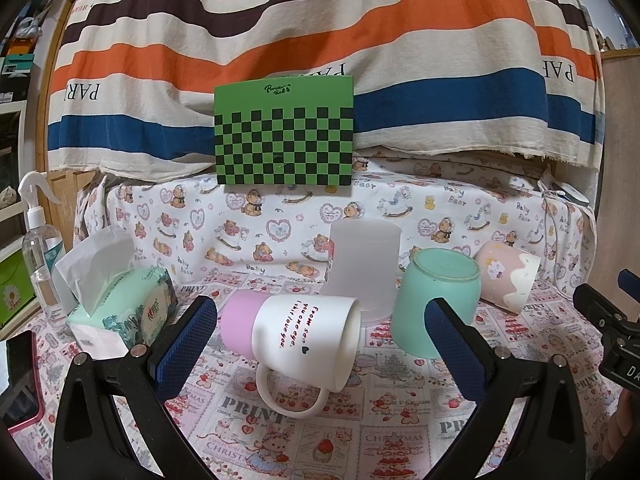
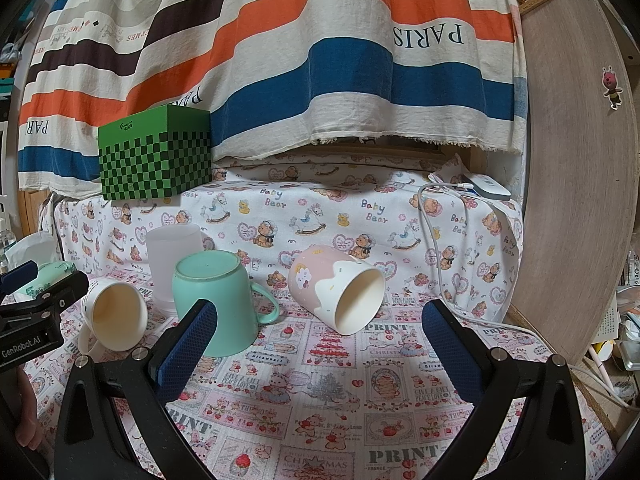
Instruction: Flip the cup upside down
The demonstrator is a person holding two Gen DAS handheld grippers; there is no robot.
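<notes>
A white mug with a lilac base (image 1: pixel 296 336) lies on its side between the fingers of my open left gripper (image 1: pixel 320 340), handle toward me; it also shows in the right wrist view (image 2: pixel 114 314). A teal mug (image 1: pixel 438 300) (image 2: pixel 218 300) stands upside down. A frosted clear cup (image 1: pixel 362 268) (image 2: pixel 174 260) stands upside down behind it. A pink and cream cup (image 1: pixel 508 278) (image 2: pixel 340 292) lies on its side, mouth toward my open, empty right gripper (image 2: pixel 320 344), which is a little in front of it.
A tissue pack (image 1: pixel 124 312) and a spray bottle (image 1: pixel 40 256) stand at the left. A green checked box (image 1: pixel 284 132) sits on the raised shelf behind. A phone (image 1: pixel 18 380) lies at the left edge. A white cable (image 2: pixel 444 264) and a wooden panel (image 2: pixel 576 160) are at the right.
</notes>
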